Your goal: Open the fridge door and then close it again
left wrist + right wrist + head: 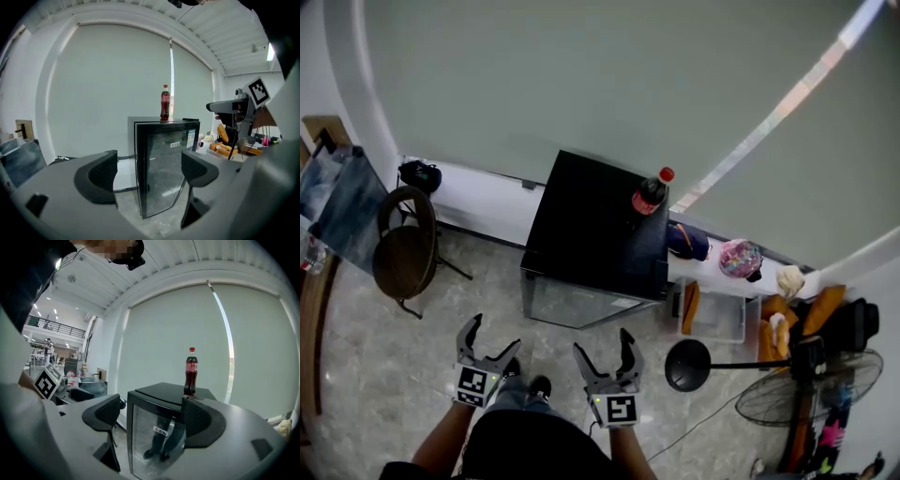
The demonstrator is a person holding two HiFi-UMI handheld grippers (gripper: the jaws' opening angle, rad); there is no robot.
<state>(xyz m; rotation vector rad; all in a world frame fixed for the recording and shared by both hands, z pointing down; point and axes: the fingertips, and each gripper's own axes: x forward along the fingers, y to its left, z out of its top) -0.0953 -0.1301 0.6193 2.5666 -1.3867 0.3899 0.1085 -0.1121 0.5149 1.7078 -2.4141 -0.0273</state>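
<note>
A small black fridge [586, 220] with a glass door [577, 305] stands against the curved wall, and its door looks shut. A cola bottle [650, 194] with a red cap stands on its top. My left gripper [492, 336] is open and empty, short of the door's left corner. My right gripper [603, 345] is open and empty too, just short of the door's front. In the left gripper view the fridge [164, 164] shows between the fingers of the left gripper [150, 173]. In the right gripper view the glass door [152, 437] and the bottle [191, 371] lie beyond the right gripper [150, 416].
A round brown chair [405, 248] stands left of the fridge. Right of it are a clear plastic box [717, 314], a black round stand base [687, 364] and a floor fan [787, 394]. Small items lie on the white ledge [487, 192] along the wall.
</note>
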